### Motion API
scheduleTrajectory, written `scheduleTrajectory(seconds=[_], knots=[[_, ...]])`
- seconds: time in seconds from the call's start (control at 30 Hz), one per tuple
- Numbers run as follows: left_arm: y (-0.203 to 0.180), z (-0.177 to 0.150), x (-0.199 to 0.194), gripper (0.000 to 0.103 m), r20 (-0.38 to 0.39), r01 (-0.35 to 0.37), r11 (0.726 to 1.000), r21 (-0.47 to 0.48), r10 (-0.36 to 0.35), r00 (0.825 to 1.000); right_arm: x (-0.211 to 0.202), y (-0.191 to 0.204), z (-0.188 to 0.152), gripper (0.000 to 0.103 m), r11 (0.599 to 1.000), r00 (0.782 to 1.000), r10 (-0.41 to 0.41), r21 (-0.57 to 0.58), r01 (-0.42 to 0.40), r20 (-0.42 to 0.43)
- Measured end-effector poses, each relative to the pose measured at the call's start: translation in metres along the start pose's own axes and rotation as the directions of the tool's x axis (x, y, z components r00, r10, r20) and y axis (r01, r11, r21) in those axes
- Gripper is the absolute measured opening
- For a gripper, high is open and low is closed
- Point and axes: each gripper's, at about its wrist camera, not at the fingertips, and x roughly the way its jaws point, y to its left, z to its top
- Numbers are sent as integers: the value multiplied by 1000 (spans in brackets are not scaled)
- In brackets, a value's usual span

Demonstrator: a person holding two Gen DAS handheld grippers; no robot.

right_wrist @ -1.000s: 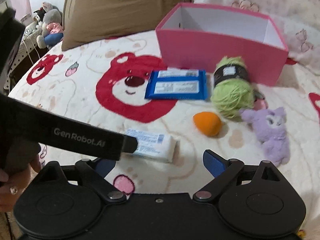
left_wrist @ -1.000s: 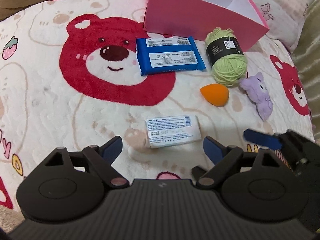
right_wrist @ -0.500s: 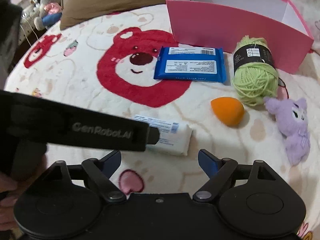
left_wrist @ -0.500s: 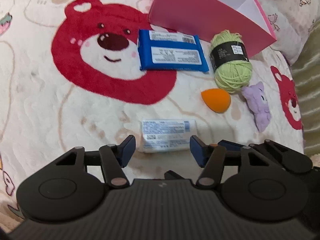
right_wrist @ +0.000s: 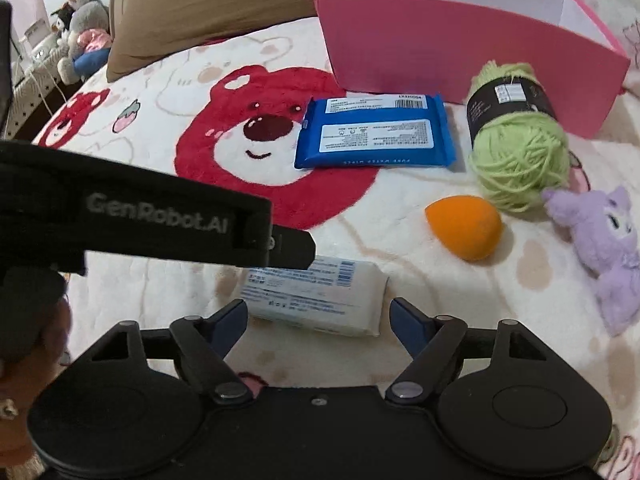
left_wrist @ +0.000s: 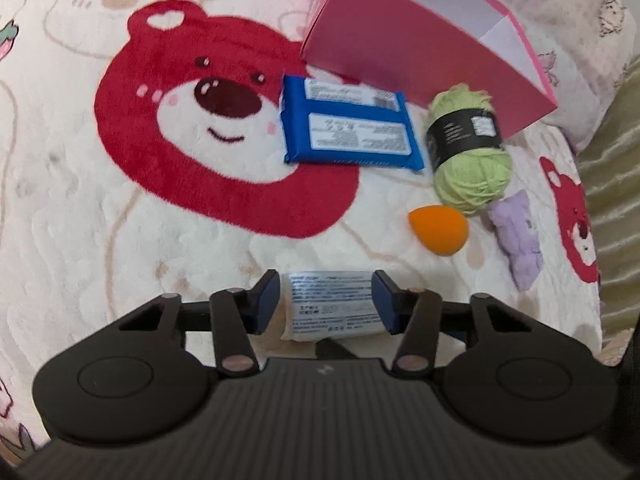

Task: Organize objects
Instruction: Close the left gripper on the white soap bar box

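Note:
A white tissue pack (left_wrist: 330,304) lies on the bear blanket between the fingers of my left gripper (left_wrist: 326,300), whose jaws touch or nearly touch its two ends. The pack also shows in the right wrist view (right_wrist: 316,298), partly under the left gripper's body (right_wrist: 160,220). My right gripper (right_wrist: 320,320) is open and empty just in front of the pack. Beyond lie an orange sponge (left_wrist: 438,230), a blue wipes pack (left_wrist: 348,128), a green yarn ball (left_wrist: 468,148), a purple plush toy (left_wrist: 516,236) and an open pink box (left_wrist: 408,44).
A brown pillow (right_wrist: 208,4) and stuffed toys (right_wrist: 82,36) sit at the far left of the bed. A pale pillow (left_wrist: 576,40) lies behind the box. The bed's right edge (left_wrist: 612,208) drops off by green fabric.
My left gripper has moved forward over the white tissue pack and its jaws have narrowed onto its ends. My right gripper has come closer to the pack and stayed open.

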Motion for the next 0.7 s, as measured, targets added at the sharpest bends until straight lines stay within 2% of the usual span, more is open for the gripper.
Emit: scheduleTrajectory(seconds=[0.1,0.2,0.37,0.57,0.6,0.7], knots=[[4,-4,8,35,-37,1,1000,-25,-2,999,5,-1,-2,80,1000,1000,-27,11,27,11],[7,-7,12,32,-45,-1,999,-48,-1,999,8,0,-3,71,1000,1000,4,3,-4,0],[9,-10,12,30,-27,0,997,-77,-2,1000,15,0,-3,70,1000,1000,1,3,-1,-9],[16,-6,16,30,-31,32,991,-134,-36,999,23,-3,-2,81,999,999,25,37,-24,-22],[17,-6,16,30,-33,38,991,-132,-43,999,25,-3,-2,86,999,999,32,37,-31,-25],[18,-7,16,30,-32,50,990,-129,-54,998,30,1,-2,92,999,999,42,31,-41,-28]])
